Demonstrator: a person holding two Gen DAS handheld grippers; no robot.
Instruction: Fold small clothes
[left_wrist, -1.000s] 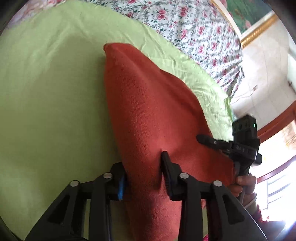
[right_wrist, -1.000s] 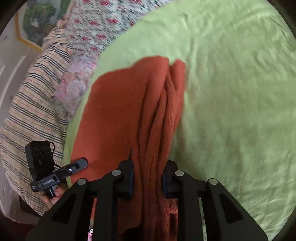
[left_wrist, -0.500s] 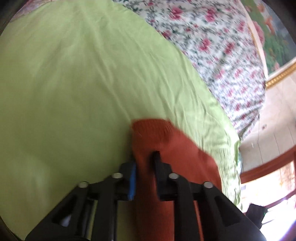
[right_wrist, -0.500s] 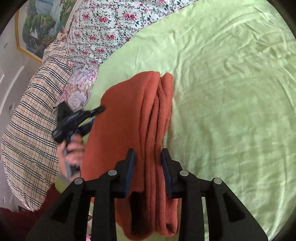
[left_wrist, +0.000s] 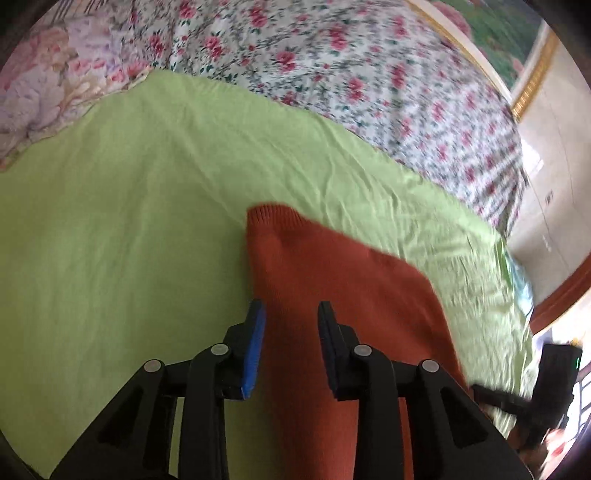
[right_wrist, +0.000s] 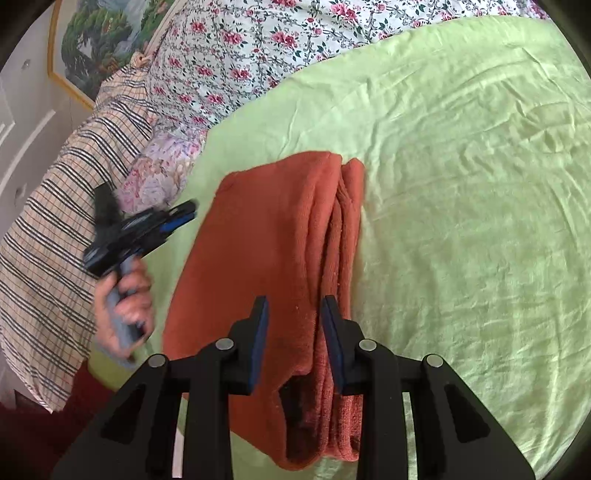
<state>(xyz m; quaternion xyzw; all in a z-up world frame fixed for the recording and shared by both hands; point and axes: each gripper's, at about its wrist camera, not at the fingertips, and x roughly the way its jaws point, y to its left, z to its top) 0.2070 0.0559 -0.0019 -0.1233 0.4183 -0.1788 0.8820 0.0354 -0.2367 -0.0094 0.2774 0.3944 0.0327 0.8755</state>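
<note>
Inspecting near to far, findings as follows.

Left gripper (left_wrist: 289, 334): jaws apart, straddling the near edge of the rust-red knit garment (left_wrist: 332, 295). Half a second ago they were pinched together on that edge; the cloth has since been let go and lies on the sheet.

Right gripper (right_wrist: 293, 325): jaws apart over the stacked fold edges on the garment's right side. No clear pinch on the cloth; a second ago the jaws had those layers between them.

Garment position: laid on the green sheet (right_wrist: 461, 184), folded into a long narrow stack, several layers showing along its right edge in the right wrist view. The ribbed hem corner points away from the left gripper.

Change and meaning: both grips released, and the left gripper appears blurred in the right wrist view, beside the garment's left edge. Judged: this fold has been set down, and either a further crosswise fold or completion comes next.

Surroundings: floral quilt (left_wrist: 369, 74) beyond the sheet; checked fabric (right_wrist: 55, 229) at the left of the right wrist view; framed picture (right_wrist: 96, 48) on the far wall.

Obstructions: none seen on the sheet near the garment. The loose layered edge could slip apart if regripped carelessly.
</note>
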